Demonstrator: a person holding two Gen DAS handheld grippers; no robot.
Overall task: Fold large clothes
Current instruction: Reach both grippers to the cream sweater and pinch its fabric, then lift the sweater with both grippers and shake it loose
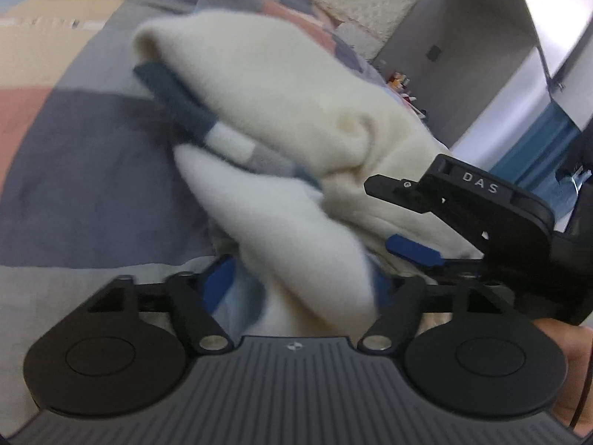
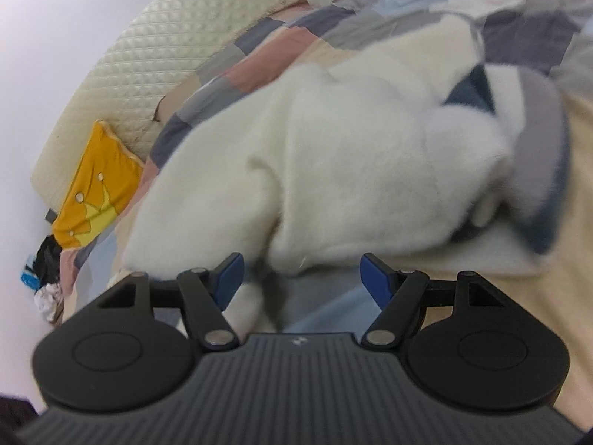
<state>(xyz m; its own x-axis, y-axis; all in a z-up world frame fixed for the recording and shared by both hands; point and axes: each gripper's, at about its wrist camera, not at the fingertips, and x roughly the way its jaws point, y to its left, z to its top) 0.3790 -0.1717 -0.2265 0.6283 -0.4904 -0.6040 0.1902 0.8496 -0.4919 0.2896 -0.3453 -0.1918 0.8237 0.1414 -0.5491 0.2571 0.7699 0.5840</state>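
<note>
Fleece is my guess for this cream sweater [image 1: 281, 111] with dark blue and grey bands: soft, bulky, light, prone to slump, best pinched at a doubled edge. It lies bunched on the patchwork bedspread [image 1: 85, 155] of the bed. My left claw [image 1: 296, 289] is spread with cloth between its blue tips; my right claw [image 2: 302, 278] is spread wide, touching the hem. A quilted headboard [image 2: 155, 52] and yellow pillow [image 2: 92, 189] sit behind; grey cabinet [image 1: 463, 48] beyond.

One cream fleece garment [image 2: 333, 155], one patchwork quilt [image 1: 74, 155], one quilted headboard [image 2: 155, 55], one yellow pillow [image 2: 96, 189], two grippers: left gripper [image 1: 296, 289], right gripper [image 2: 302, 278].
</note>
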